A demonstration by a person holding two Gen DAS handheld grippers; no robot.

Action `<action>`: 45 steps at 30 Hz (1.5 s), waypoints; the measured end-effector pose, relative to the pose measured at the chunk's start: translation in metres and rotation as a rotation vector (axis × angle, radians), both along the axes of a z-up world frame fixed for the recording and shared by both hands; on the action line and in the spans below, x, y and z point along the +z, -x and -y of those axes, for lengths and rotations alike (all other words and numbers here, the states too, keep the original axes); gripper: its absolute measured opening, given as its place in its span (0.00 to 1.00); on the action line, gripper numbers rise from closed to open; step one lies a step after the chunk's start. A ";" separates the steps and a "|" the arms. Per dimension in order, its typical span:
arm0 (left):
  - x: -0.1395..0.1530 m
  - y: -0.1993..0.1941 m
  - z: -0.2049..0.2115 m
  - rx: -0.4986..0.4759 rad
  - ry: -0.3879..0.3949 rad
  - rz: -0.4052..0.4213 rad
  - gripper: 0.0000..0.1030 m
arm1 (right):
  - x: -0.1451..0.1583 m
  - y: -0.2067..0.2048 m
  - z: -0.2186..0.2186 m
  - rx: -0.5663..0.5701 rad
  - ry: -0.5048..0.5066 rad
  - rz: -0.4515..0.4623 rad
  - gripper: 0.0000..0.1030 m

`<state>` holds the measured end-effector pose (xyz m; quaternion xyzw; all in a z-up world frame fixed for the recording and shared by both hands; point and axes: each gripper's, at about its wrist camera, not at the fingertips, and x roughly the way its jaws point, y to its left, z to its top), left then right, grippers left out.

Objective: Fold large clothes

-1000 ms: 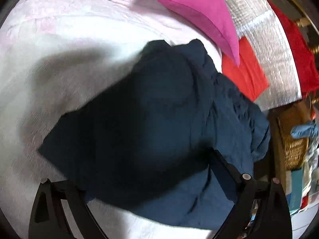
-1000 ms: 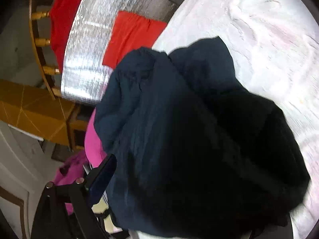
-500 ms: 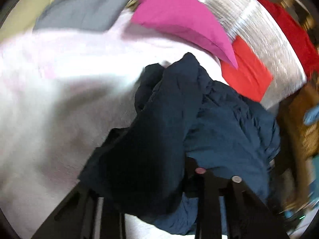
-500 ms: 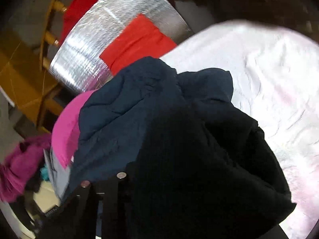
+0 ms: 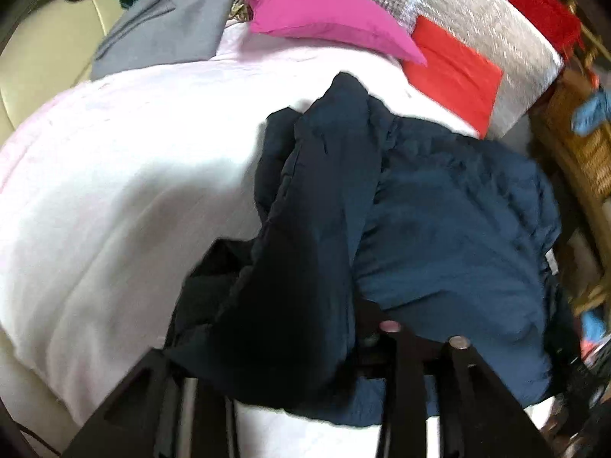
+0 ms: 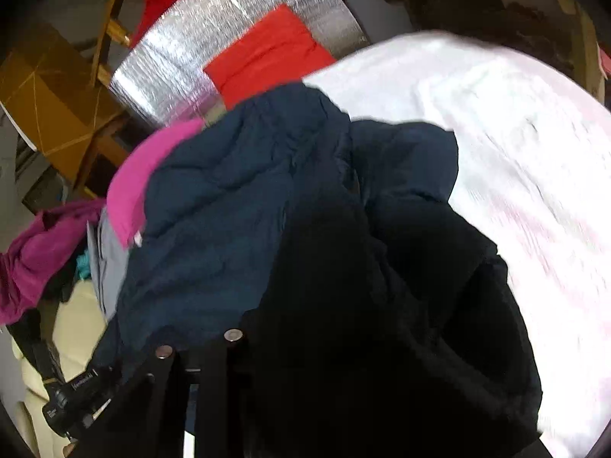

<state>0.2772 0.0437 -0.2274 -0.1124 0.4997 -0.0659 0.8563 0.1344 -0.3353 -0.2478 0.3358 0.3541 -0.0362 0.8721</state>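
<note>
A large navy garment (image 5: 450,229) lies crumpled on the white bed cover (image 5: 114,175). My left gripper (image 5: 290,286) has a thick dark fold of it bunched between its fingers, and that fold rises off the cover in a ridge. Its jaws are opening slightly, with the cloth still pinched between them. In the right wrist view the same navy garment (image 6: 229,210) fills the middle. My right gripper (image 6: 343,343) holds another fold, its jaws also opening a little around the cloth. Dark fabric hides its right finger.
A pink pillow (image 5: 324,19) and a grey garment (image 5: 164,26) lie at the far edge of the cover. A silver quilted sheet (image 5: 477,11) with a red cloth (image 5: 454,76) is beyond them. A wicker basket (image 5: 580,133) stands at the right.
Both grippers were wide open over the garment, then closed on folds of it. The cloth has been pulled up and bunched, and both views have rolled and shifted across the bed.
</note>
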 end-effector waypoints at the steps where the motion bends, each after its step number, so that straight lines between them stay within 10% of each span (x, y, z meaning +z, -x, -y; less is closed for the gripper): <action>1: -0.002 -0.004 0.003 0.008 -0.020 -0.013 0.63 | -0.003 0.003 0.003 -0.005 -0.021 -0.022 0.52; 2: -0.002 -0.002 -0.002 0.014 -0.016 -0.025 0.64 | -0.004 0.006 0.005 -0.011 -0.036 -0.052 0.66; 6: 0.012 0.021 -0.034 0.022 0.004 -0.093 0.67 | 0.009 0.040 0.014 0.019 -0.092 -0.134 0.72; 16: 0.100 0.047 0.027 -0.082 -0.341 0.269 0.78 | 0.093 0.050 -0.017 0.144 0.216 0.011 0.61; 20: 0.096 0.038 0.075 -0.178 -0.410 0.337 0.78 | 0.078 -0.010 -0.052 0.202 0.317 -0.016 0.46; 29: 0.048 -0.006 0.101 -0.192 -0.404 0.261 0.78 | 0.027 -0.083 -0.053 0.162 0.313 -0.071 0.46; 45: 0.015 -0.026 0.102 -0.183 -0.354 0.246 0.80 | 0.063 -0.125 -0.082 0.147 0.365 -0.044 0.48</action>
